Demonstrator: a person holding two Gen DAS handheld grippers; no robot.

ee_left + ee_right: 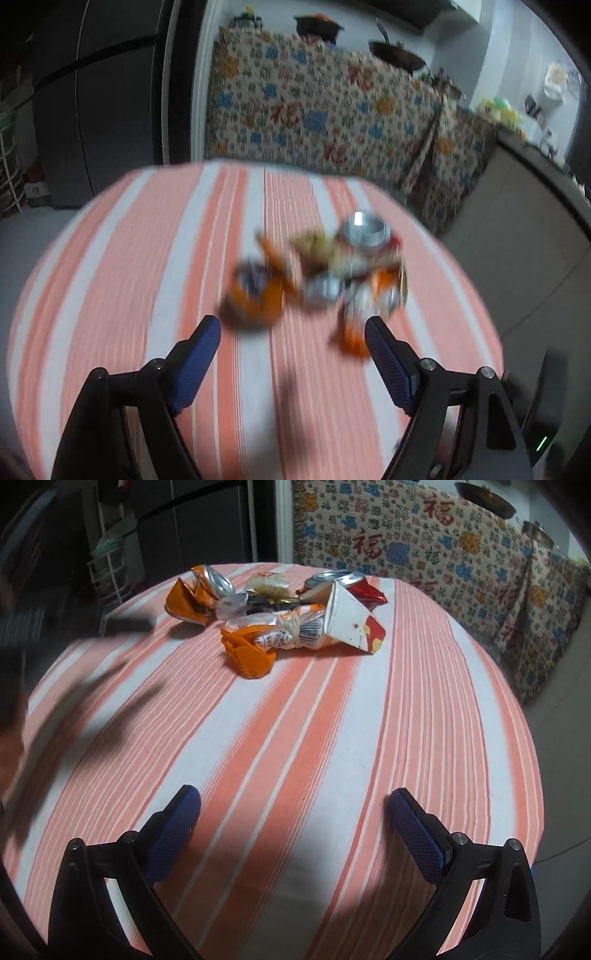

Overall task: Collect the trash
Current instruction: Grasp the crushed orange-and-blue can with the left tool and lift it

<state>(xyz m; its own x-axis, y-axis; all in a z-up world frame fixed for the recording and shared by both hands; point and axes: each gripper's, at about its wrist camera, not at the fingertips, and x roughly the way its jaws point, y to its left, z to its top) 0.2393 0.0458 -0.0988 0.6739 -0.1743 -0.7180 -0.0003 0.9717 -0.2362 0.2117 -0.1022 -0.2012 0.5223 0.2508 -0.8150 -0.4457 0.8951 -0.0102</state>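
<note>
A heap of trash [280, 609] lies on the far part of a round table with an orange and white striped cloth [332, 757]: orange wrappers [247, 653], a crushed silver can [332, 578], a white and red carton [354, 624]. In the blurred left wrist view the heap [317, 273] lies just beyond my left gripper [293, 328], which is open and empty. My right gripper [293, 801] is open and empty, well short of the heap. The left gripper shows as a dark blur in the right wrist view [122, 624], left of the heap.
A patterned cloth [314, 107] covers furniture behind the table, with pans [397, 53] on top. A dark fridge [99, 103] stands at the left. A white wire rack [107, 576] stands beyond the table's left edge.
</note>
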